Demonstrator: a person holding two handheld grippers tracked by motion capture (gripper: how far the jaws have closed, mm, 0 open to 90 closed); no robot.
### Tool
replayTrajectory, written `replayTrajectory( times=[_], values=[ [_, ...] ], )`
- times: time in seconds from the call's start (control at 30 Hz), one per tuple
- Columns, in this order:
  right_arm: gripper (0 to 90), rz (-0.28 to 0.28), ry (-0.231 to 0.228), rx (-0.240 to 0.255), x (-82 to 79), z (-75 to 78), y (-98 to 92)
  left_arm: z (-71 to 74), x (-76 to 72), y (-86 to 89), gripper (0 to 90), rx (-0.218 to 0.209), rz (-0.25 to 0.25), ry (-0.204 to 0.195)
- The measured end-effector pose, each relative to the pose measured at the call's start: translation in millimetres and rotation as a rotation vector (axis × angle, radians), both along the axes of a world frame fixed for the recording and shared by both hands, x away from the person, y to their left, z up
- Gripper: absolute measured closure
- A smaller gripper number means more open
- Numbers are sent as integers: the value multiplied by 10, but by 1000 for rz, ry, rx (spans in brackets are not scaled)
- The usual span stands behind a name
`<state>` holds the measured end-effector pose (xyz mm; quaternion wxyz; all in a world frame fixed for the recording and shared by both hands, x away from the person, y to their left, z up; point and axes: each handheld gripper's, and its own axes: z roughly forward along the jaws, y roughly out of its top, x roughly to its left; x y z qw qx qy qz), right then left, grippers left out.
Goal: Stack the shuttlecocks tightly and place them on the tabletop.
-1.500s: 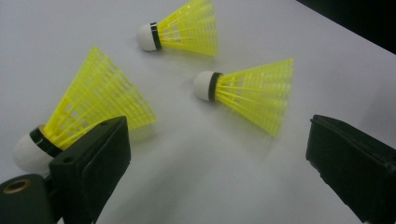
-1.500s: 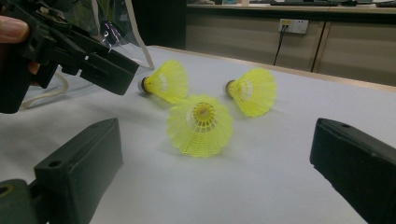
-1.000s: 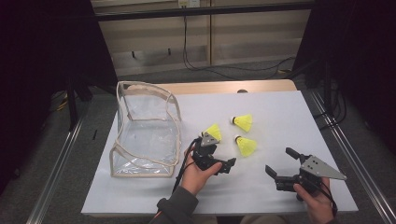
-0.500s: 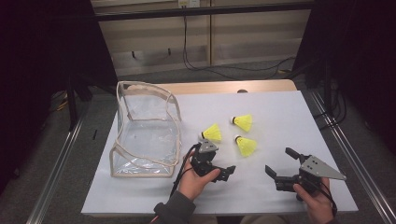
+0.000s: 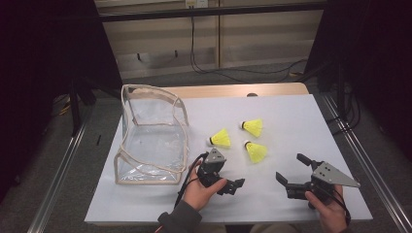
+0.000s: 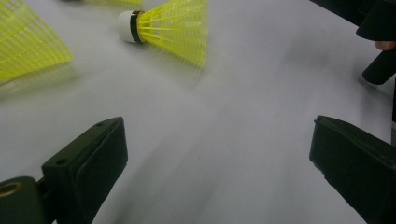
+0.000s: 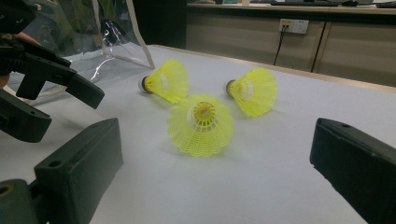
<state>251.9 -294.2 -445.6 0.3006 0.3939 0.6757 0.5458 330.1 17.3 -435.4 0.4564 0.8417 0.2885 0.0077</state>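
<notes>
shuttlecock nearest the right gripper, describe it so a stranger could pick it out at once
On the white table, right of the clear pouch, lie three yellow shuttlecocks. It is the shuttlecock at the near right of the group, closest to the open right gripper.

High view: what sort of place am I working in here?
Probably a lab or recording workbench: a white-covered table edged by metal rails, dark screens at the sides, loose cables and a wall socket behind.

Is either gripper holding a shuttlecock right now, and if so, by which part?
No. The left gripper and right gripper both have open jaws with only bare table between them. All three shuttlecocks lie loose on it.
</notes>
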Motion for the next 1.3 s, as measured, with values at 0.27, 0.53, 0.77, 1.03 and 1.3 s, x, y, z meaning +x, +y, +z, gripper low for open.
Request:
replayTrajectory(
  times=[0.27,0.53,0.77,1.03,1.3],
  values=[
    [15,-1,3,-1,-1,0,3,-18,-37,47,44,-32,-31,17],
    [15,1,0,-4,-1,2,-3,-20,-97,102,42,-37,-82,8],
    [15,1,-2,-4,-2,5,5,-12,-125,138,42,-50,-114,14],
    [16,1,-2,-7,2,4,8,22,-182,185,42,-41,-143,0],
    [15,1,-1,-8,3,5,12,16,-214,255,42,-41,-149,0]
  ],
)
